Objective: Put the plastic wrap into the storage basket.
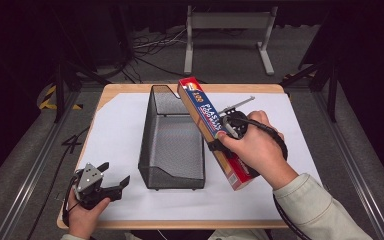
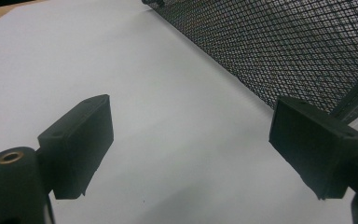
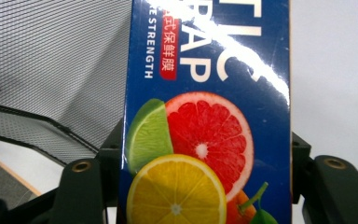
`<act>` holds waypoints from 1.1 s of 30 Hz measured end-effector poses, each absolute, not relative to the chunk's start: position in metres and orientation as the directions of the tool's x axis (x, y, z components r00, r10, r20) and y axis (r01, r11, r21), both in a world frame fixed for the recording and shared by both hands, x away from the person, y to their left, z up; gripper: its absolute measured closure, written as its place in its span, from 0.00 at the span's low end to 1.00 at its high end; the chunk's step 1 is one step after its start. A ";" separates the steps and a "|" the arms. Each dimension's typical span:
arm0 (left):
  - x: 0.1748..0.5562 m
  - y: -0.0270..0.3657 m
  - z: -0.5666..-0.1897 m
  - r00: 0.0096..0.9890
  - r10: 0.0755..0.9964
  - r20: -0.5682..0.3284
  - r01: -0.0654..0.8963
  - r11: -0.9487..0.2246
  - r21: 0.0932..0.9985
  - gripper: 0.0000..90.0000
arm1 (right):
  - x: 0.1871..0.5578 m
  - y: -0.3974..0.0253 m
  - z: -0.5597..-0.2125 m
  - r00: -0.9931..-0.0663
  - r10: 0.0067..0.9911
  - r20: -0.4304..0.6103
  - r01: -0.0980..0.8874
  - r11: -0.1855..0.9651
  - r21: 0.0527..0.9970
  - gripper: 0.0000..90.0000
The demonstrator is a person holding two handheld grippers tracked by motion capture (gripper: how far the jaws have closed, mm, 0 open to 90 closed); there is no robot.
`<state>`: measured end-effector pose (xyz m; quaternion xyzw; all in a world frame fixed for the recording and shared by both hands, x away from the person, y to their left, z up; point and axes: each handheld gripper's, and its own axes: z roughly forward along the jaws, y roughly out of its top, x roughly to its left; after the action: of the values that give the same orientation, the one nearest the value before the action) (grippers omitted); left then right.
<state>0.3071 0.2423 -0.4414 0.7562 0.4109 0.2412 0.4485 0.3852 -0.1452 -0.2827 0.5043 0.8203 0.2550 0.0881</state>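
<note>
The table (image 1: 115, 125) is carrying a white sheet, and a black mesh basket (image 1: 172, 135) is standing in the middle of it. Just to the right of the basket, the right gripper (image 1: 226, 131) is holding a long box (image 1: 211, 131) of plastic wrap; its jaws are clenched on the two sides of the box (image 3: 207, 107). The box is lying tilted, its far end rising near the rim of the basket. The left gripper (image 1: 111, 181) is resting near the front left corner, released and holding nothing, the basket wall (image 2: 279, 46) standing beside it. I think the step in hand is carrying the box to the basket. The next move is probably asking to lift the box over the rim, turn it along the basket, and lower it inside.
</note>
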 end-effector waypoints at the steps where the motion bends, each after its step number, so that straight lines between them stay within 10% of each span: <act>1: 0.307 0.242 -0.441 0.545 0.839 -0.004 0.406 -0.259 0.876 0.16 | 0.385 -0.145 -0.283 -0.476 0.872 0.113 0.782 0.361 0.507 0.44; 33: 0.306 0.244 -0.441 0.543 0.840 -0.007 0.406 -0.255 0.878 0.16 | 0.412 -0.072 -0.305 -0.505 0.860 0.070 0.799 0.435 0.416 0.44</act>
<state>0.3065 0.2439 -0.4414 0.7544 0.4128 0.2414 0.4497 0.4120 -0.0724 -0.3047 0.4917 0.8435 0.2022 0.0766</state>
